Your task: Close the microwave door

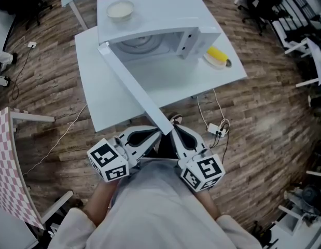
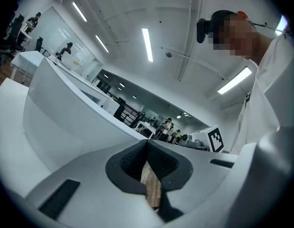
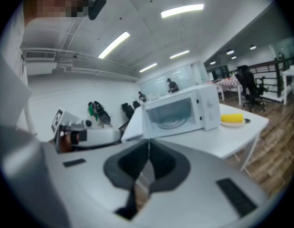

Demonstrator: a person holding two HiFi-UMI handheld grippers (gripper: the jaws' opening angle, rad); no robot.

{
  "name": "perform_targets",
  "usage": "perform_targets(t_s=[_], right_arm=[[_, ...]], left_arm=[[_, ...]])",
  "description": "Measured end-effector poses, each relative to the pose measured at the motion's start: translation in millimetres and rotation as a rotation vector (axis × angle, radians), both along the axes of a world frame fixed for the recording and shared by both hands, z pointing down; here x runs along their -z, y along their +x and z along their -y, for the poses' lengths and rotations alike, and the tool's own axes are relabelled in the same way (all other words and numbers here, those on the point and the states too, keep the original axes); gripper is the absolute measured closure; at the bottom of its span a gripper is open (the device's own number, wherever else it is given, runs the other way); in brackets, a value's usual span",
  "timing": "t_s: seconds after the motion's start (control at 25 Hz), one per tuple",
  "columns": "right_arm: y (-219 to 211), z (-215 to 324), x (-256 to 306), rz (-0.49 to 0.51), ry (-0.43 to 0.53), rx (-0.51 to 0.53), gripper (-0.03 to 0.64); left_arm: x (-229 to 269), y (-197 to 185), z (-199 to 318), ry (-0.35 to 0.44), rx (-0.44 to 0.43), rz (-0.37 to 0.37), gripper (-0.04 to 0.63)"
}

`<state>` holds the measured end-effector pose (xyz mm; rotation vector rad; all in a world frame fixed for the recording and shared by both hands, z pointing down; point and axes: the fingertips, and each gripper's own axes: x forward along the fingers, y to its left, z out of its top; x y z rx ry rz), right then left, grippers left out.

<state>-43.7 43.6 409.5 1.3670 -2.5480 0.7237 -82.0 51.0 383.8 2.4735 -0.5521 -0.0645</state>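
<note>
A white microwave [image 1: 155, 25] stands on a white table [image 1: 108, 102] with its cavity showing. Its door [image 1: 133, 90] is swung wide open, and the free end reaches toward me past the table's near edge. My left gripper [image 1: 152, 135] is just left of that end and my right gripper [image 1: 176, 133] just right of it. Both are held close to my body with jaws together and nothing between them. Whether either touches the door I cannot tell. The right gripper [image 3: 147, 146] view shows the microwave [image 3: 177, 112] ahead. The left gripper [image 2: 147, 146] view has the door's white face [image 2: 66, 118] filling its left side.
A bowl [image 1: 121, 9] sits on the microwave's top. A plate with a yellow item [image 1: 217, 57] lies on the table right of it. A cable and plug [image 1: 215, 128] lie on the wood floor. A checkered table [image 1: 10, 165] stands at left, with chairs at the far edges.
</note>
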Motion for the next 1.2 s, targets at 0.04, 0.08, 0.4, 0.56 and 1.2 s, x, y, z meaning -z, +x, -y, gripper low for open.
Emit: perform_targets(t_s=[0.04, 0.08, 0.4, 0.56, 1.2], right_arm=[[0.0, 0.7, 0.1, 0.001, 0.0, 0.0, 0.594], [0.2, 1.3, 0.1, 0.002, -0.001, -0.001, 0.594], [2.3, 5.1, -0.4, 0.017, -0.005, -0.003, 0.594], [5.9, 9.1, -1.6, 0.023, -0.006, -0.01, 0.594], [31.9, 36.3, -2.2, -0.001, -0.002, -0.023, 0.594]], left_arm=[[-0.1, 1.0, 0.9, -0.001, -0.003, 0.0, 0.577], [-0.4, 2.1, 1.9, -0.003, -0.005, 0.0, 0.577], [-0.9, 11.7, 10.1, -0.011, -0.025, -0.008, 0.577], [-2.2, 14.9, 14.5, -0.022, -0.022, -0.014, 0.577], [0.2, 36.5, 38.1, -0.036, -0.027, -0.053, 0.577]])
